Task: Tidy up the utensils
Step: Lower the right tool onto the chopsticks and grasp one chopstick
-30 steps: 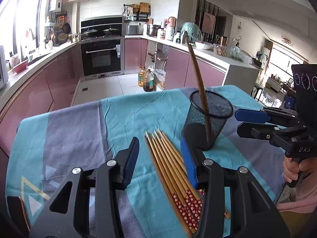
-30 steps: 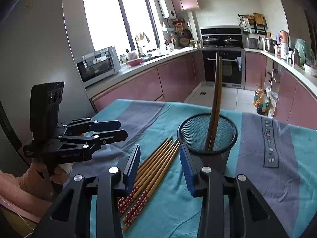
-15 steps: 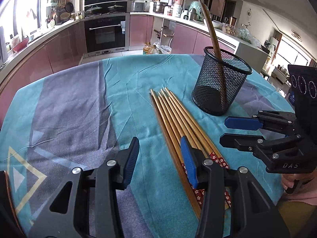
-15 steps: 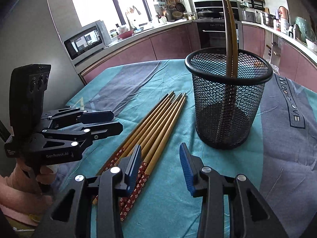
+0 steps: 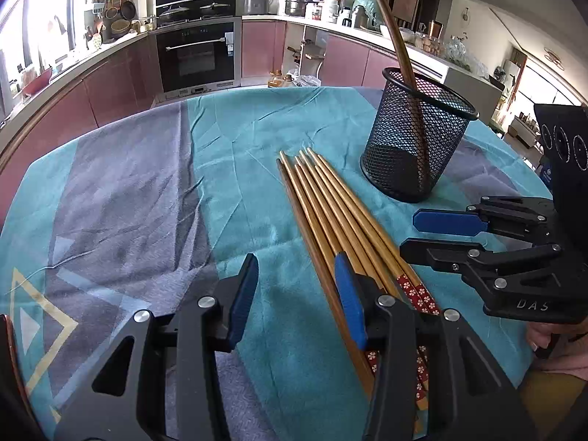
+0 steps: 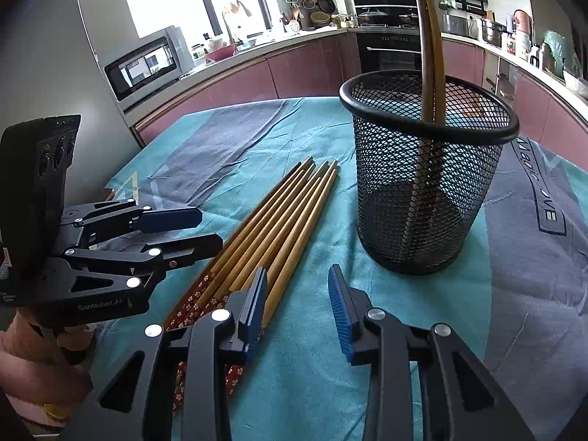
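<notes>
Several wooden chopsticks (image 5: 330, 205) with red flowered ends lie side by side on the teal tablecloth; they also show in the right wrist view (image 6: 279, 220). A black mesh cup (image 5: 415, 139) stands upright beyond them with two chopsticks (image 6: 428, 44) leaning inside it; the cup also shows in the right wrist view (image 6: 422, 183). My left gripper (image 5: 294, 294) is open and empty, low over the near ends of the chopsticks. My right gripper (image 6: 296, 305) is open and empty, just right of the chopsticks' near ends, in front of the cup.
The table wears a teal and grey cloth (image 5: 147, 183). Each gripper sees the other: the right one (image 5: 477, 242) at the right edge, the left one (image 6: 147, 235) at the left. Kitchen counters and an oven (image 5: 198, 55) stand behind.
Both grippers have come down lower and nearer to the table and to the chopsticks' near ends. The chopsticks and the cup have not moved. Both jaws stay open.
</notes>
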